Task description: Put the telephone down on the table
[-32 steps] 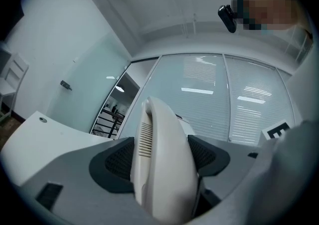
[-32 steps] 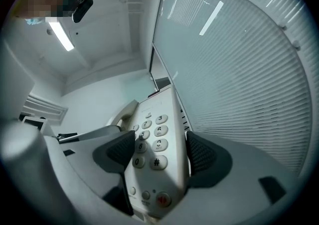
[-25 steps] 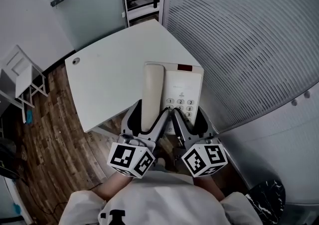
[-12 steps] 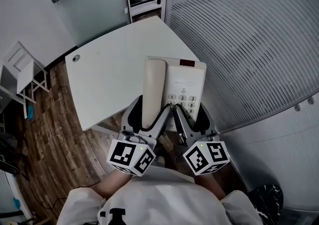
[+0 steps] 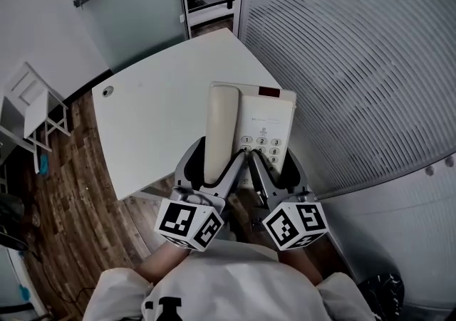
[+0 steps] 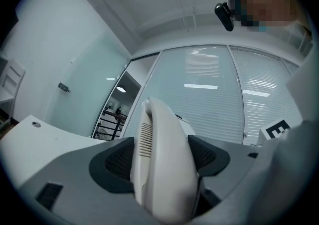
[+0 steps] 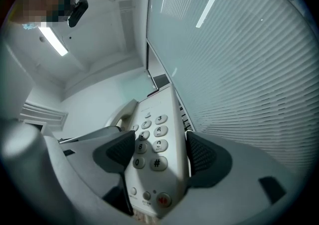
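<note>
The telephone (image 5: 265,124), a cream desk set with a number pad, lies flat over the near right part of the table (image 5: 153,117), with its near end reaching past the table's edge. Whether it touches the table top cannot be told. Its handset (image 5: 219,124) sits in the cradle, on the side towards the middle of the table.

The left gripper (image 5: 212,164) is clamped on the near end of the handset; in the left gripper view both dark pads (image 6: 115,158) press against the handset's (image 6: 160,169) sides. The right gripper (image 5: 273,166) grips the telephone's body at the number pad, and in the right gripper view its jaws stand close against both edges of the body (image 7: 155,151). Both grippers come in from the near side of the table, each with a marker cube (image 5: 188,223) behind it.

White blinds (image 5: 356,63) run along the right side of the table, and wooden floor (image 5: 75,191) shows to its left.
</note>
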{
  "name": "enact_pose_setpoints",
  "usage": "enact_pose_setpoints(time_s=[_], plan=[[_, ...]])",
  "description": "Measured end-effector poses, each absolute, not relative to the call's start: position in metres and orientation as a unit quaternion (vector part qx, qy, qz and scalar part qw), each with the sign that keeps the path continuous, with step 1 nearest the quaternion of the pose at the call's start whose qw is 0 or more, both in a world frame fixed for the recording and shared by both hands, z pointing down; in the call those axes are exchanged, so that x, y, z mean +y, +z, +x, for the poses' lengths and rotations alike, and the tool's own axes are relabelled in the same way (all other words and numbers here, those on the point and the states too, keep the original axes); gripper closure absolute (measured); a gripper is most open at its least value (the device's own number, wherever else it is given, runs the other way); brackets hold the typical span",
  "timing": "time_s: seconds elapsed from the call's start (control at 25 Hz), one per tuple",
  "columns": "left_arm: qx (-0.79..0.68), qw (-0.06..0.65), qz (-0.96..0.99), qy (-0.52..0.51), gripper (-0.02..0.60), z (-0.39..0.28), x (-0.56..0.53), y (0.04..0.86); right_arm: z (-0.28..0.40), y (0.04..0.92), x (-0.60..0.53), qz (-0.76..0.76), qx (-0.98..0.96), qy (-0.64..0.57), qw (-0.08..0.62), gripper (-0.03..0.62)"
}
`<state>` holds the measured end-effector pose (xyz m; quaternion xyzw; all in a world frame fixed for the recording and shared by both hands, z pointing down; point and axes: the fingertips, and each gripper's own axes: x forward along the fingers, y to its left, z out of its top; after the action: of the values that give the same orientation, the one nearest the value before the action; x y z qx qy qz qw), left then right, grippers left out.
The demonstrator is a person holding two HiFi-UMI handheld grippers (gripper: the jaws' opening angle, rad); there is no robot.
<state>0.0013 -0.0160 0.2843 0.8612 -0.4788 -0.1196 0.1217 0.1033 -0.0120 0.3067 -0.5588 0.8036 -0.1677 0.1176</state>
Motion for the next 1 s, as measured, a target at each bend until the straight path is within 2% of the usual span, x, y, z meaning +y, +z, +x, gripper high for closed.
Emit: enact_pose_setpoints(time_s=[1.0], plan=[[-0.467, 0.146, 0.864, -0.118, 0.253, -0.014, -0.264, 0.270, 0.089, 0.290, -0.256, -0.574, 0.794, -0.174, 0.103, 0.273]])
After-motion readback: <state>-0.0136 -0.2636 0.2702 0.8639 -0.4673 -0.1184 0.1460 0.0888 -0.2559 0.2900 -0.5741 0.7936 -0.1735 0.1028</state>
